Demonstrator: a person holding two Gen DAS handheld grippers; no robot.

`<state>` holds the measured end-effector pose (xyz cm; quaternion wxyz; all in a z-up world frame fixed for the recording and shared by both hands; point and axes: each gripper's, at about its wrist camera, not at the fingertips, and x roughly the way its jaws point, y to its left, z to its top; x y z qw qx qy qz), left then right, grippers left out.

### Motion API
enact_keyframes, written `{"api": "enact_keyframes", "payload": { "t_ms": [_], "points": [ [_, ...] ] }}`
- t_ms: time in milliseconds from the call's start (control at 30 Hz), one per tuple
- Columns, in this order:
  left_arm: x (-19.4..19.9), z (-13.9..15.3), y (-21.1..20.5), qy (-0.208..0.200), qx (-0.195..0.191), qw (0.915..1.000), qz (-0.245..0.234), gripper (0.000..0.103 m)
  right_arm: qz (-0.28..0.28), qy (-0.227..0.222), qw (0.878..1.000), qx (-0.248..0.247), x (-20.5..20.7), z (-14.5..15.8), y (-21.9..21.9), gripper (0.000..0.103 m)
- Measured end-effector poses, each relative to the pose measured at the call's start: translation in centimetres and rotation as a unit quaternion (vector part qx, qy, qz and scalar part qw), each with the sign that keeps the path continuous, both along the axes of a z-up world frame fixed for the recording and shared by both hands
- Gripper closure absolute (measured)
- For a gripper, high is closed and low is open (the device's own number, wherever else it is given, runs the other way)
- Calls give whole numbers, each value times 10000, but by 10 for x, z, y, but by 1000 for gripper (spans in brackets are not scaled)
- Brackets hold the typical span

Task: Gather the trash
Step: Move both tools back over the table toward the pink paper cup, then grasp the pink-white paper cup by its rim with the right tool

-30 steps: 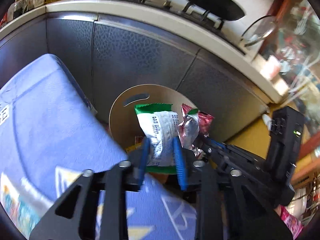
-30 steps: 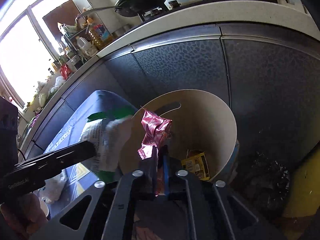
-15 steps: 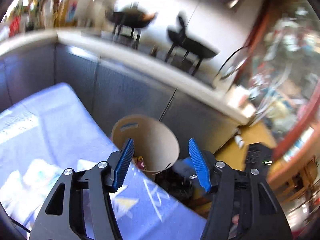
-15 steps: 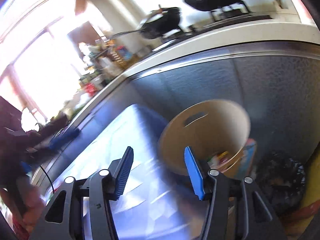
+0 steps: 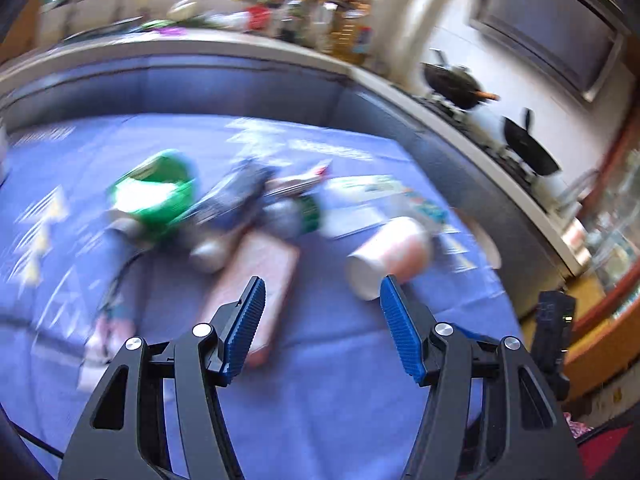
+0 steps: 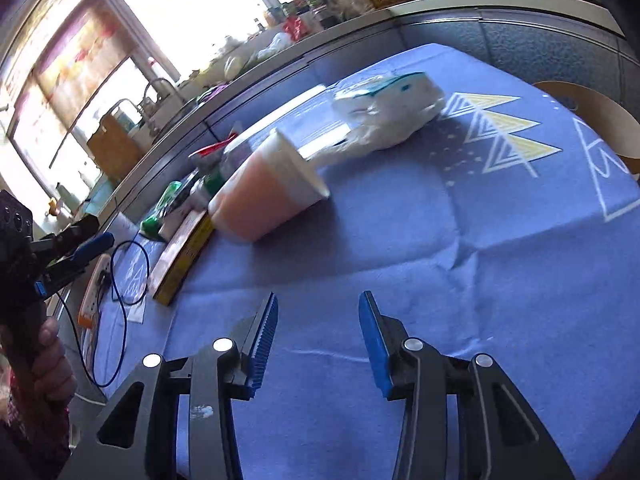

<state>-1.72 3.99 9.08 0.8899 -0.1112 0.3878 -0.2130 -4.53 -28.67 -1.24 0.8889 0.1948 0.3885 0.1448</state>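
Both grippers are open and empty above a blue tablecloth (image 6: pixel 460 248). My left gripper (image 5: pixel 322 326) faces a pink paper cup (image 5: pixel 390 254) lying on its side, a flat pink box (image 5: pixel 256 280), a green wrapper (image 5: pixel 156 194) and other blurred wrappers. My right gripper (image 6: pixel 316 338) faces the same pink cup (image 6: pixel 268 196), with a white and teal plastic pack (image 6: pixel 394 114) beyond it and the flat box (image 6: pixel 182 258) to the left. The tan bin (image 6: pixel 600 118) shows at the table's far right edge.
A blue cable (image 6: pixel 120 280) and a power strip (image 6: pixel 94 292) lie at the table's left end. The grey kitchen counter (image 6: pixel 440 24) with bottles runs behind the table. The left hand-held gripper (image 6: pixel 60 252) shows at the left of the right wrist view.
Both grippers let go of their wrappers over the bin, opened, and swung away from the bin to face the table with the remaining trash.
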Motion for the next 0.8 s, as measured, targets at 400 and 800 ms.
{"api": "enact_keyframes", "payload": {
  "t_ms": [400, 800],
  "points": [
    [7, -27, 4, -59, 646, 9976, 227, 27, 55, -620, 9977, -270, 26, 40, 11, 53],
    [37, -58, -24, 115, 1144, 9931, 235, 27, 950, -465, 9931, 497, 63, 47, 23, 100]
  ]
}}
